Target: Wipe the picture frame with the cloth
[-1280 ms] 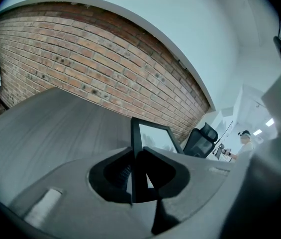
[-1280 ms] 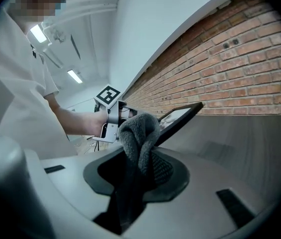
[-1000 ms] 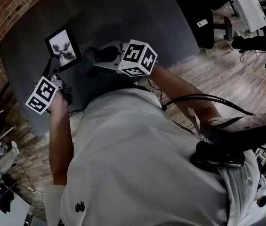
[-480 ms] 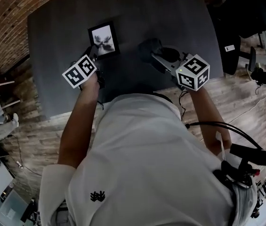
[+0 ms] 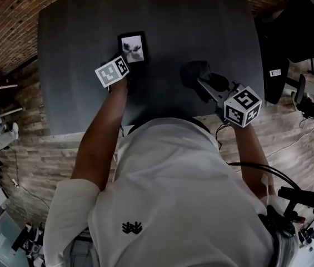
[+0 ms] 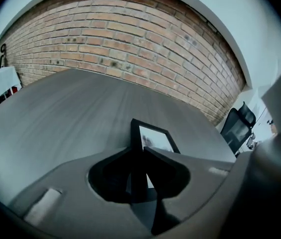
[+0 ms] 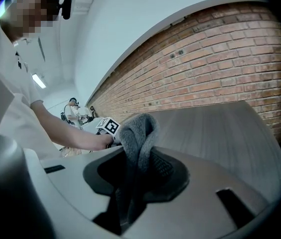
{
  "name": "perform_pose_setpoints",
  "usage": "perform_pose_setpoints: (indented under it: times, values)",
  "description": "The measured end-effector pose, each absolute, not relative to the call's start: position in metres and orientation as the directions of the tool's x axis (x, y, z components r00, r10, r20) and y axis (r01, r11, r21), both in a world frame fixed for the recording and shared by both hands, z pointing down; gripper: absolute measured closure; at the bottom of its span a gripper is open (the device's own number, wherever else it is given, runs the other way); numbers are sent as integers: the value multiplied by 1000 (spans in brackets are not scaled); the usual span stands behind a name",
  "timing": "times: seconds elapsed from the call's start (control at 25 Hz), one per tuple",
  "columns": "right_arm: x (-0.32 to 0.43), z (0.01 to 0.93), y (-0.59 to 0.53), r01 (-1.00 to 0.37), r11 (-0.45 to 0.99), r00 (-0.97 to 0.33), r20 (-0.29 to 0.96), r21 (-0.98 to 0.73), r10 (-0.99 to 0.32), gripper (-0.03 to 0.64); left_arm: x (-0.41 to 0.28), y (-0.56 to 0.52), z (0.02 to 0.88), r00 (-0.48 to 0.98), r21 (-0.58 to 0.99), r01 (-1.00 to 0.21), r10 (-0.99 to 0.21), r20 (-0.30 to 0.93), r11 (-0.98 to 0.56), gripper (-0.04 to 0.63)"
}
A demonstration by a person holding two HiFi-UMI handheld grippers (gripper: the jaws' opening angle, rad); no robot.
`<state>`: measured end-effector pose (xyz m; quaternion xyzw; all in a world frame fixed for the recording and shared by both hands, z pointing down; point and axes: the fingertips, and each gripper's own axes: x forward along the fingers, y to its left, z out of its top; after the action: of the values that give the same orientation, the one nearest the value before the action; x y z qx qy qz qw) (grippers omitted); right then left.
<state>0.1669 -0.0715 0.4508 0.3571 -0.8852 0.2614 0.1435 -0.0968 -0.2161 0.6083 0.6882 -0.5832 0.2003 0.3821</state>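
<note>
A: Two tools, both loaded. Left tool (image 6: 142, 153): jaws closed on the left edge of the picture frame (image 6: 156, 137). Black frame, standing up on the table (image 5: 73, 49).

B: Where on the table?

A: About mid-table in the head view, straight ahead of the left arm. The picture side faces the person. It's a grey-toned print, subject too small to tell.

B: Right tool?

A: Right tool (image 7: 130, 183) is clamped on a grey cloth (image 7: 139, 131). The cloth is fleecy and bunched, and a folded hump sticks out past the jaws.

B: Cloth on the frame?

A: No. In the head view it sits to the right of the frame, apart from it. Can't tell if it rests on the table top or hangs just over it.

B: Anything else?

A: The table is dark grey and runs up to a brick wall (image 6: 130, 39). A black office chair (image 6: 237, 128) stands off the table's right end. There's a wood floor (image 5: 45, 160) at the near side. The person wears a white shirt (image 5: 173, 193).
</note>
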Motion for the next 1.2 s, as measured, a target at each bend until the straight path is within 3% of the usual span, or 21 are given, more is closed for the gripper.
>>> perform_pose_setpoints:
  times: [0.6, 1.2]
  values:
    - [179, 467, -88, -662, 632, -747, 426, -403, -510, 509, -99, -232, 629, 158, 162, -986, -612, 775, -49, 515]
    - [158, 462, -76, -570, 700, -819, 364, -429, -444, 509, -105, -173, 561, 201, 177, -979, -677, 708, -106, 515]
